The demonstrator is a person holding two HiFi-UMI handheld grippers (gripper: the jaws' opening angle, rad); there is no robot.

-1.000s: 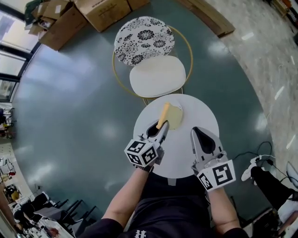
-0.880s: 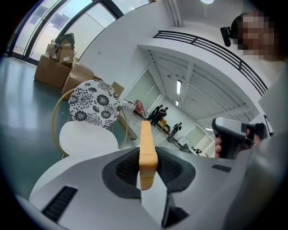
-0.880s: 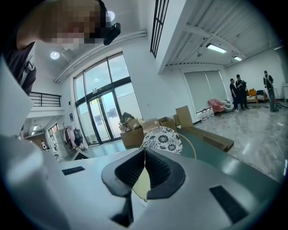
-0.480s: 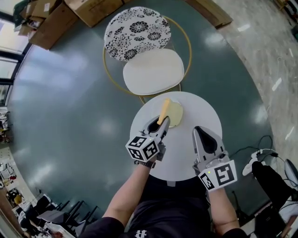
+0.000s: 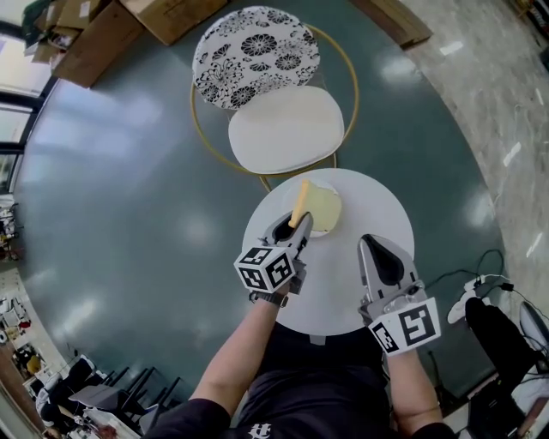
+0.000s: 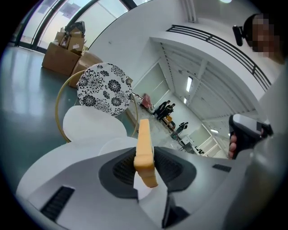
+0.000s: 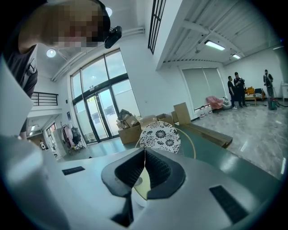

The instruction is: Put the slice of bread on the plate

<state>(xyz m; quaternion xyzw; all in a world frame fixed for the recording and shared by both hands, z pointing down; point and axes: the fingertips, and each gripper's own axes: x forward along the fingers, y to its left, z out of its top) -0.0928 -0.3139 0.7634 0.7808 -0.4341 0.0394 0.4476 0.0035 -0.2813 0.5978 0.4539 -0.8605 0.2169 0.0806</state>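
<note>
A slice of bread stands on edge between the jaws of my left gripper, which is shut on it. The slice hangs over the left part of the pale yellow plate on the round white table. The left gripper view shows the bread edge-on, clamped at its lower end, with the plate beyond it. My right gripper hovers over the table's right side, below and to the right of the plate. Its jaws are shut with nothing between them, and the plate shows beneath them.
A chair with a white seat, gold frame and floral back stands just past the table. Cardboard boxes sit at the far edge of the teal floor. Cables and a white plug lie right of the table.
My left gripper has come down with the bread over the plate. The right gripper has sunk a little too. Both jaws stand as before.
</note>
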